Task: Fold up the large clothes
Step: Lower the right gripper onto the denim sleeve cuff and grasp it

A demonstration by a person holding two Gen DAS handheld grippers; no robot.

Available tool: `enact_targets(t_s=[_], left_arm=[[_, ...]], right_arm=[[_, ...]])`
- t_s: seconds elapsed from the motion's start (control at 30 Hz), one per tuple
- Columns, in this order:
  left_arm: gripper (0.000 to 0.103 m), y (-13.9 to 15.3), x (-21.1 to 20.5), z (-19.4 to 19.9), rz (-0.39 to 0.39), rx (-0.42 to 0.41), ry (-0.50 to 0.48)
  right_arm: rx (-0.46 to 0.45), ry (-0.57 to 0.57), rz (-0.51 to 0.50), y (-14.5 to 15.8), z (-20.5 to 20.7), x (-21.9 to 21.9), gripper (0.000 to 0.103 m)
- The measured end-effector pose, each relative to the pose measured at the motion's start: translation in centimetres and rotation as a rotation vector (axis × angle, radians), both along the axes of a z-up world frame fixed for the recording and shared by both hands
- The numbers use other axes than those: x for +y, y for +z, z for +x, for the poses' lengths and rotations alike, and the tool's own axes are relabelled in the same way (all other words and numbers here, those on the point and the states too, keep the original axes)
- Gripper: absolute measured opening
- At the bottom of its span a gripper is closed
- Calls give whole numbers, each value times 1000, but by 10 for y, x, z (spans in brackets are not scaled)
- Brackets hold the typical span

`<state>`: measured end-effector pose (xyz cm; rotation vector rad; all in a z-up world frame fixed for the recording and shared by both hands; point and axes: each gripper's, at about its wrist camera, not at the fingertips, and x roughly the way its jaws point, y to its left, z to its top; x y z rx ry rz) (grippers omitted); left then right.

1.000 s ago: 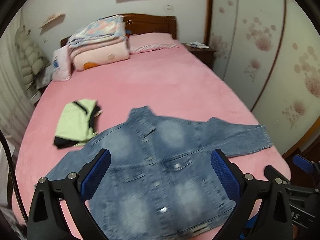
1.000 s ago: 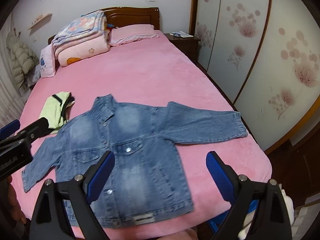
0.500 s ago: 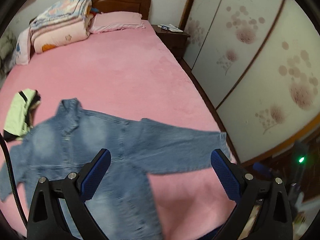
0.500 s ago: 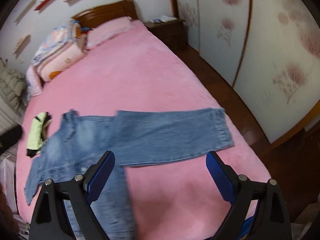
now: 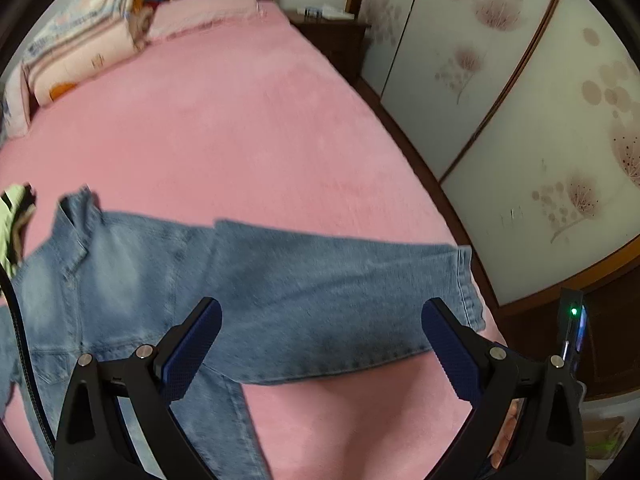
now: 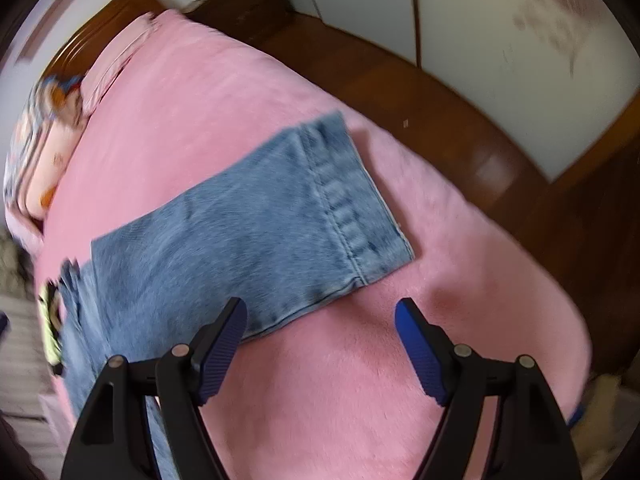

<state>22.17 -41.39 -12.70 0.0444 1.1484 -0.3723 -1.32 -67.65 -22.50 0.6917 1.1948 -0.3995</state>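
No legible text, label, brand, number or sign appears in either wrist view. The denim jacket [image 5: 256, 288] shows only stitching; no tag or lettering can be read on it. The folded quilts [image 5: 84, 44] at the headboard carry printed patterns, too blurred to tell whether any is lettering. The wardrobe doors [image 5: 520, 120] bear floral decoration only. Small items on the nightstand [image 5: 332, 24] are too small and blurred to read.

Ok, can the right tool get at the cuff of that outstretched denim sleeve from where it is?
Probably yes. The right tool is open and empty, its jaws having just narrowed a little, and the sleeve cuff lies flat on the pink bedspread just ahead with nothing between.
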Motion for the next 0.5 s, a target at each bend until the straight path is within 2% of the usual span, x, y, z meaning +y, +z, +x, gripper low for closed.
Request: enact_targets(t_s=[0.1,0.23,0.33,0.4,0.43,0.47,0.5], left_arm=[[100,-16,0,4,-1,38,24],[100,-28,6,5,6,58,54],[100,-31,10,4,21,62,62],[100,-29,10,3,29,65,65],[100,-29,12,3,34,65,68],[100,-29,13,2,38,65,73],[100,-29,16,2,41,65,78]], right_arm=[[4,-56,94,-22,0,-14,74],[-7,-91,185,-44,8,-25,59],[3,-125,213,-58,14,-30,53],[-3,-151,217,-62,15,-32,43],[-6,-156,214,-63,16,-33,30],[-20,-149,221,-63,16,-33,12],[-41,-141,235,-61,16,-32,8]])
